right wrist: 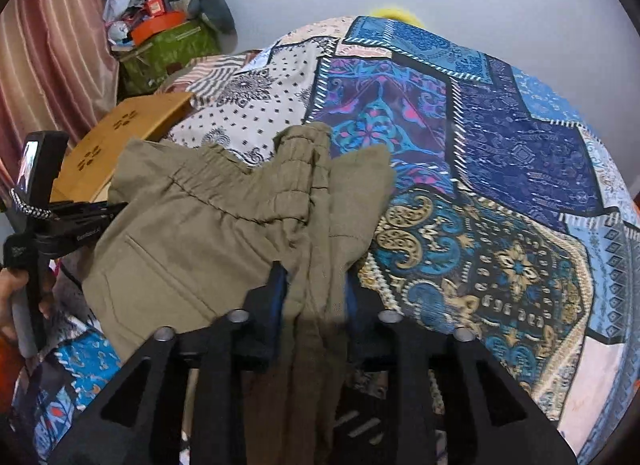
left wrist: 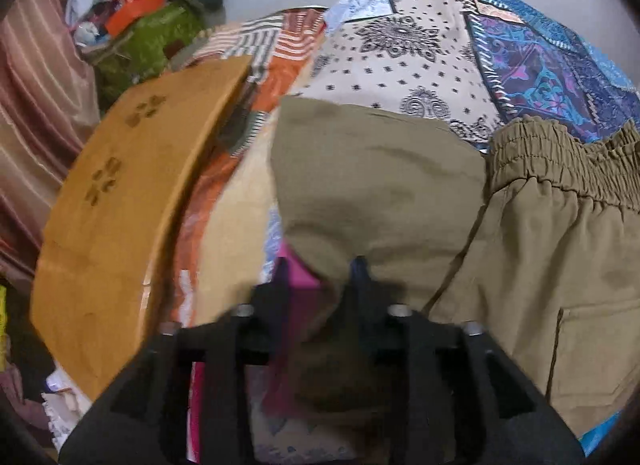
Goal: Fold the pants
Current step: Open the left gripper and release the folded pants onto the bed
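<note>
Olive-khaki pants [left wrist: 400,193] lie on the patchwork bedspread [left wrist: 420,49], elastic waistband [left wrist: 568,161] at the right of the left wrist view. My left gripper [left wrist: 322,265] is shut on a fold of the pants fabric, which drapes up and away from its fingers. In the right wrist view the pants [right wrist: 208,225] spread left of centre, with a back pocket showing. My right gripper [right wrist: 312,269] is shut on a bunched strip of the pants near the waistband [right wrist: 300,161]. The left gripper's body [right wrist: 60,221] shows at the left edge there.
A wooden lap table [left wrist: 120,193] stands on the bed left of the pants; it also shows in the right wrist view [right wrist: 120,133]. A green box [right wrist: 168,53] piled with clutter and a pink curtain [right wrist: 52,45] stand at the back left. The bedspread [right wrist: 500,185] extends right.
</note>
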A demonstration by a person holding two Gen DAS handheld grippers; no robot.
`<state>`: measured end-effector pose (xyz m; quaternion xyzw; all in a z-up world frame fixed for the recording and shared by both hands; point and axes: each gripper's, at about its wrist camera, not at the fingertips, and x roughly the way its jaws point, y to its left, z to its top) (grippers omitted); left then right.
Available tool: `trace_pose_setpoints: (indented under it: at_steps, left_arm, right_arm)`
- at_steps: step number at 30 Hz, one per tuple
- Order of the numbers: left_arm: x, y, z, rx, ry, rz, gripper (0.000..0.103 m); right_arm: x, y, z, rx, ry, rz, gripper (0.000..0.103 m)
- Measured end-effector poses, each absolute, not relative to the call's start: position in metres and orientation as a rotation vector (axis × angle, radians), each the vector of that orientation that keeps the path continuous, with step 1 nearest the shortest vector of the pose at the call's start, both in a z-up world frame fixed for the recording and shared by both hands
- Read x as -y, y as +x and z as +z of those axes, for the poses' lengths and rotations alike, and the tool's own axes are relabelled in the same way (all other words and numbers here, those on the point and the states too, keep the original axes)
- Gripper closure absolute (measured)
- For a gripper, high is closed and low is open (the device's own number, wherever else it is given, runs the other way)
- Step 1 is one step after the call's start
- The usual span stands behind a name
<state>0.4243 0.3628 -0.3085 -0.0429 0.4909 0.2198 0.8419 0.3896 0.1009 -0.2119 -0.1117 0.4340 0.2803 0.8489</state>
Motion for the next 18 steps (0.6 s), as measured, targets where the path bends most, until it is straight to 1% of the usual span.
trace_pose_setpoints:
  at_steps: [1, 2, 4, 5, 9, 15, 17, 18]
  left_arm:
    - [-0.363, 0.422, -0.307, -1.047, -0.093, 0.466, 0.051]
    - [-0.364, 0.420, -0.304, -1.056, -0.098, 0.460, 0.051]
    - [-0.364, 0.411, -0.295, -1.069, -0.100, 0.458, 0.051]
    - [-0.362, 0.405, -0.288, -1.068, -0.099, 0.460, 0.051]
    - [-0.351, 0.381, -0.254, -1.026, -0.108, 0.434, 0.051]
    - [-0.317, 0.331, -0.177, -0.900, -0.085, 0.384, 0.051]
    - [-0.304, 0.312, -0.149, -0.848, -0.088, 0.353, 0.048]
    - [-0.297, 0.300, -0.133, -0.819, -0.090, 0.331, 0.043]
  right_arm:
    - [-0.100, 0.387, -0.210, -0.914, -0.247, 0.587, 0.071]
    - [-0.100, 0.385, -0.208, -0.913, -0.260, 0.579, 0.069]
    - [-0.098, 0.379, -0.203, -0.909, -0.299, 0.538, 0.055]
    - [-0.097, 0.376, -0.200, -0.905, -0.311, 0.529, 0.054]
    - [-0.088, 0.357, -0.178, -0.881, -0.329, 0.527, 0.054]
    - [-0.072, 0.311, -0.119, -0.775, -0.293, 0.570, 0.054]
    - [-0.066, 0.293, -0.095, -0.734, -0.266, 0.587, 0.054]
    - [-0.065, 0.286, -0.085, -0.716, -0.255, 0.595, 0.054]
